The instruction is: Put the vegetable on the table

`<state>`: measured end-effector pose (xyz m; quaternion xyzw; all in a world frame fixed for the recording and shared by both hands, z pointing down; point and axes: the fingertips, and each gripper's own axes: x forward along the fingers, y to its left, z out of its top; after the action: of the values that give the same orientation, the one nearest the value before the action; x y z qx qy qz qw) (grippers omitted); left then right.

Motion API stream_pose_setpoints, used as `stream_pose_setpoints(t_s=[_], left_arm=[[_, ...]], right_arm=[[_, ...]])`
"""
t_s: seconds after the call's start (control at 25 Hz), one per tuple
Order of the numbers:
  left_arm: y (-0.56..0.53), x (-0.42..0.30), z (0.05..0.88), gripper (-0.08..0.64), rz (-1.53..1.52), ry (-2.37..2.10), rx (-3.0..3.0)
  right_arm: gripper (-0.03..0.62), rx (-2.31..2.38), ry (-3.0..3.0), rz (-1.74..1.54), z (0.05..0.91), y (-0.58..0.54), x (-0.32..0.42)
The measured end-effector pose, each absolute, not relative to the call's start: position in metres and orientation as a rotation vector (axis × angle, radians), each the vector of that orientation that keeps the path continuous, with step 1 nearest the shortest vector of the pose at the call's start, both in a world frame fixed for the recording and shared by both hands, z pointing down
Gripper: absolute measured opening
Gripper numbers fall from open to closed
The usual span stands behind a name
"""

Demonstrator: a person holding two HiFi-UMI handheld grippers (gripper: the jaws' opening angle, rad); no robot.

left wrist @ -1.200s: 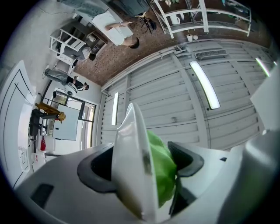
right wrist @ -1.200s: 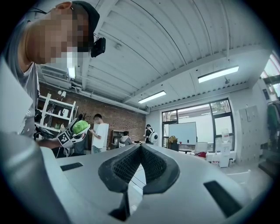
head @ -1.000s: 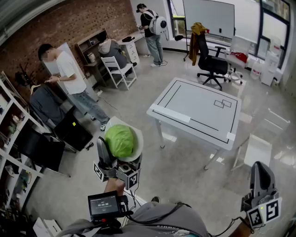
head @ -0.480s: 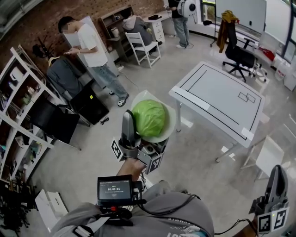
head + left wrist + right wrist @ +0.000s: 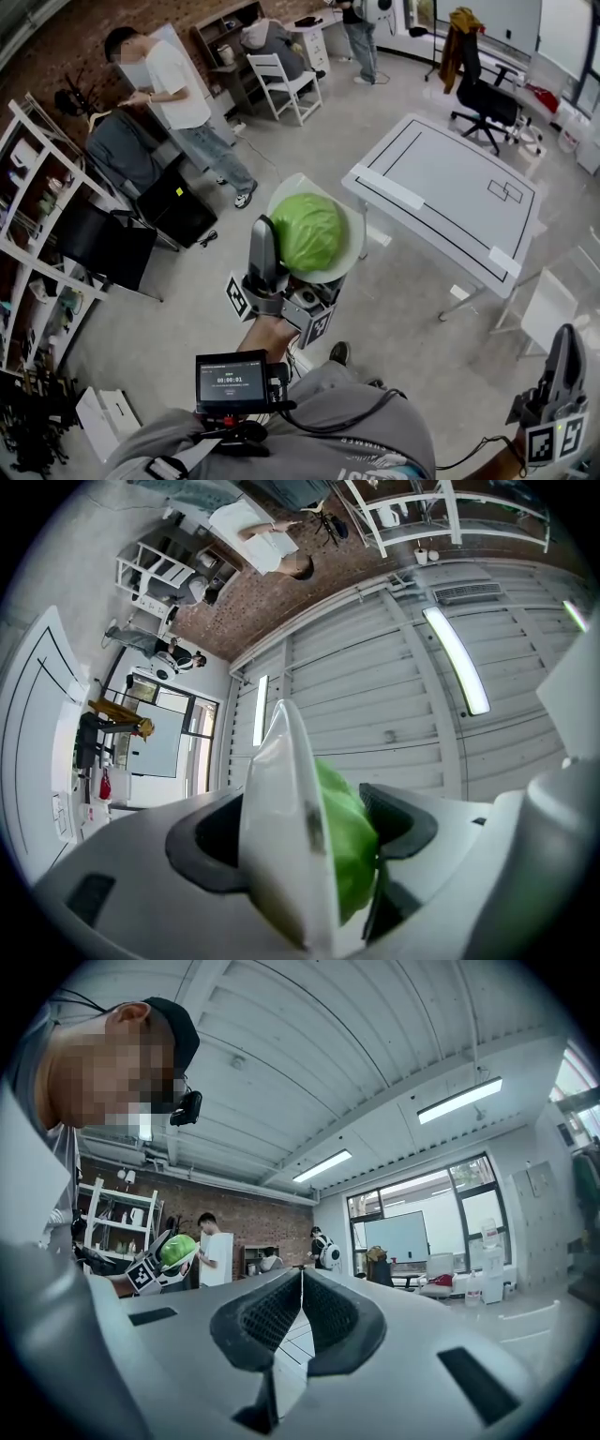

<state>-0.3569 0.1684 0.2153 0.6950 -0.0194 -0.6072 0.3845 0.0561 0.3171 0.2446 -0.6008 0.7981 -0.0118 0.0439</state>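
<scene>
While the left tool point(image 5: 314, 841) clamps the cabbage point(image 5: 307, 232) against a white dish point(image 5: 352, 234), well apart from the surface point(image 5: 450, 178), carrying continues; next, reach over and lower it. The right tool point(image 5: 302, 1283) is closed, empty.

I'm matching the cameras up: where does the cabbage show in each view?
Head view: cabbage at centre.
Left gripper view: cabbage at bottom centre, close up.
Right gripper view: cabbage small, at left.
Shared landmark: person in a white shirt, in all three.
</scene>
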Motion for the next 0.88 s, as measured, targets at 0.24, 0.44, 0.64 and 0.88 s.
stream_pose_setpoints(t_s=[0.24, 0.44, 0.64, 0.88], left_arm=[[0.128, -0.370, 0.216, 0.368, -1.532, -0.021, 1.763], [0.092, -0.383, 0.215, 0.368, -1.516, 0.007, 1.767], [0.063, -0.404, 0.217, 0.368, -1.509, 0.012, 1.779], [0.033, -0.421, 0.220, 0.368, -1.500, 0.048, 1.775]], right_arm=[[0.006, -1.904, 2.391, -0.039, 0.240, 0.291, 0.043], [0.006, -1.941, 2.367, -0.055, 0.242, 0.264, 0.023], [0.006, -1.967, 2.360, -0.042, 0.240, 0.238, -0.001], [0.006, -2.005, 2.329, -0.015, 0.236, 0.217, -0.021]])
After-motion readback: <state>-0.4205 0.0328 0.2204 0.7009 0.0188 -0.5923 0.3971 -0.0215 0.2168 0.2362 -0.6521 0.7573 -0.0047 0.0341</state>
